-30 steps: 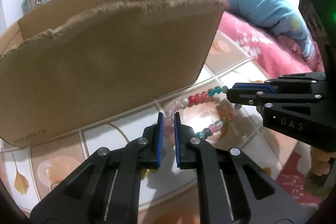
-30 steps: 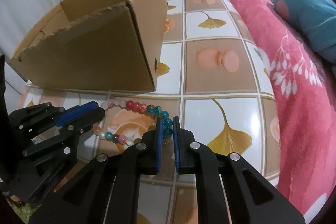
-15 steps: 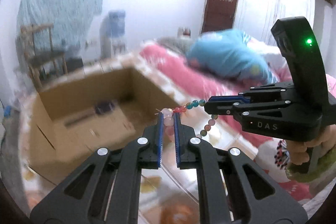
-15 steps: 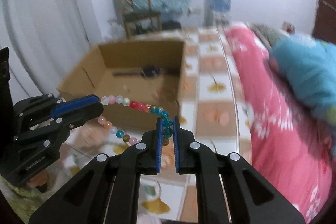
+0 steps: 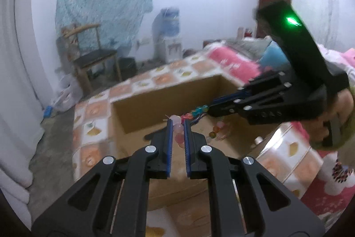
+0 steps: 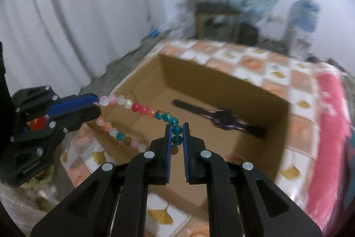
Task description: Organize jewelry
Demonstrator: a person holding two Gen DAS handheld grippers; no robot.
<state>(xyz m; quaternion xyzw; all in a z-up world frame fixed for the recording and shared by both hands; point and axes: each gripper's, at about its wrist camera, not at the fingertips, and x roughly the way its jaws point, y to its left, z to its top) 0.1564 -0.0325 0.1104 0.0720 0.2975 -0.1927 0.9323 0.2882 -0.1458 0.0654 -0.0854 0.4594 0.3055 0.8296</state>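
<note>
A bead bracelet (image 6: 142, 109) of white, pink, red and teal beads hangs stretched between both grippers, held in the air over the near edge of an open cardboard box (image 6: 221, 90). My right gripper (image 6: 177, 129) is shut on its teal beads. My left gripper (image 5: 176, 126) is shut on its pale pink beads (image 5: 178, 127); it shows at the left of the right wrist view (image 6: 94, 102). The right gripper shows at the right of the left wrist view (image 5: 210, 107). A dark wristwatch (image 6: 224, 118) lies on the box floor.
The box (image 5: 142, 108) stands on a tiled floor with leaf patterns (image 6: 248, 63). A pink bedspread (image 6: 330, 126) lies to the right. A wooden chair (image 5: 93, 59) and a water dispenser (image 5: 167, 37) stand at the far wall. White curtains (image 6: 77, 14) hang on the left.
Both grippers have lifted the bracelet from the floor beside the box up to above the box's near rim. The box interior and the watch have come into view.
</note>
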